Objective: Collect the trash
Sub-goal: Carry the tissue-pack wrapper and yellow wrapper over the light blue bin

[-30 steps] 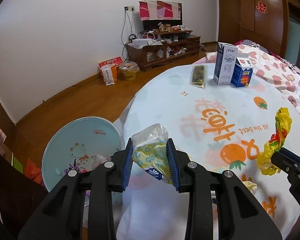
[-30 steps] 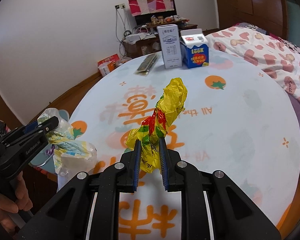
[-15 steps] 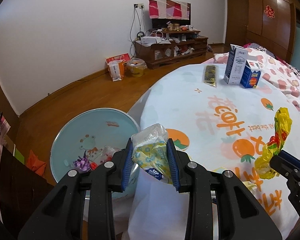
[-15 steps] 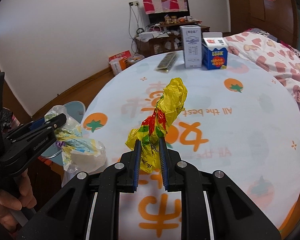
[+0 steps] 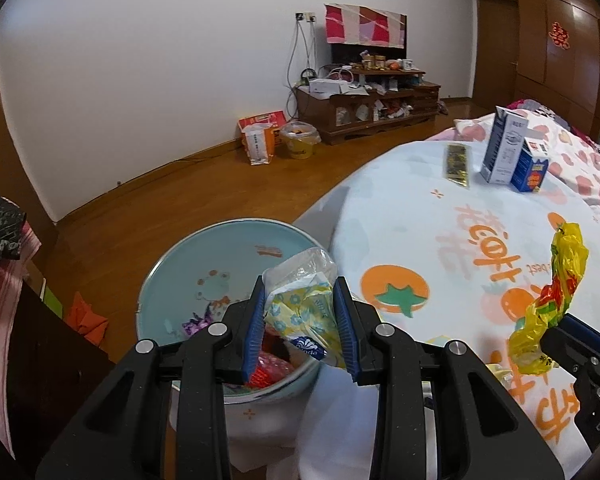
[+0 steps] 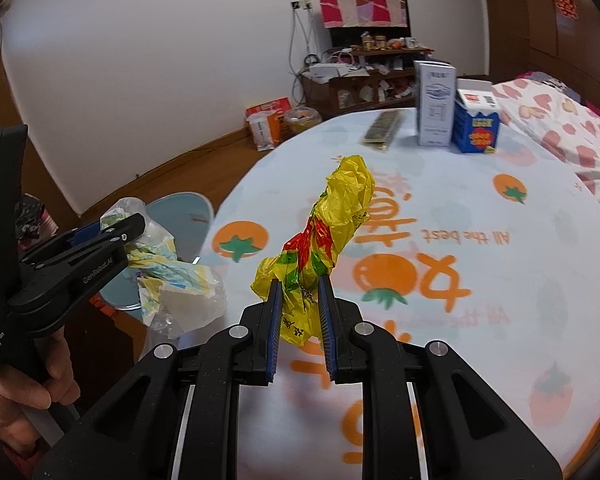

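My left gripper [image 5: 300, 328] is shut on a crumpled tissue packet [image 5: 304, 304], yellow and white with clear plastic, held over the right rim of a light blue trash bin [image 5: 220, 256] that holds several wrappers. The packet also shows in the right wrist view [image 6: 172, 276], with the bin [image 6: 180, 216] behind it. My right gripper [image 6: 300, 320] is shut on a crumpled yellow, red and green plastic bag [image 6: 332, 224], held upright above the round table [image 6: 480, 280]. That bag shows at the right of the left wrist view [image 5: 552, 300].
Two cartons [image 6: 456, 108] and a flat dark packet [image 6: 382, 130] stand at the table's far side. A bed with a heart-print cover [image 6: 560, 128] lies to the right. A TV cabinet [image 5: 364, 108] and bags [image 5: 260, 136] line the far wall.
Both grippers have moved left toward the bin with their loads. The left gripper's packet went from over the table edge to over the bin's rim.
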{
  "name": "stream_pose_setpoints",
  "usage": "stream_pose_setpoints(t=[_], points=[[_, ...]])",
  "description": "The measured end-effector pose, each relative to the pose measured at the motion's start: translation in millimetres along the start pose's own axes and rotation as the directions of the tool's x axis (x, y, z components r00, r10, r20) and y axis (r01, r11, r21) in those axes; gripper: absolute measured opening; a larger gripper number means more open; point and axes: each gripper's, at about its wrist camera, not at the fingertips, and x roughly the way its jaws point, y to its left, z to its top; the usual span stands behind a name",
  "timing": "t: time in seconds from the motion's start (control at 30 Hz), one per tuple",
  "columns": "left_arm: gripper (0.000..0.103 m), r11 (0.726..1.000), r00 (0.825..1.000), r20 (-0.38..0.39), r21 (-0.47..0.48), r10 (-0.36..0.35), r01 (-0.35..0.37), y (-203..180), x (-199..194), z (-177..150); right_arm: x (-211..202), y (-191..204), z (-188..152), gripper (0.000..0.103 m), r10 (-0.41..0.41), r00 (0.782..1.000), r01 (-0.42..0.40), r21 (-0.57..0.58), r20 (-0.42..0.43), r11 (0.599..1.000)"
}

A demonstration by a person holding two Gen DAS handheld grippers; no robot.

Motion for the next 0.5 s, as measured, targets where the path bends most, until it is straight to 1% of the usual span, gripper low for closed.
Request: stream_pose_setpoints(t=[0.5], points=[[0.033,0.996,0.998,0.001,-0.067,0.059,-0.059,39.4,3.0,2.6,16.1,50.0,11.9,0.019,0.081,0.997,-0.081,-0.086,-0.009,0.993]])
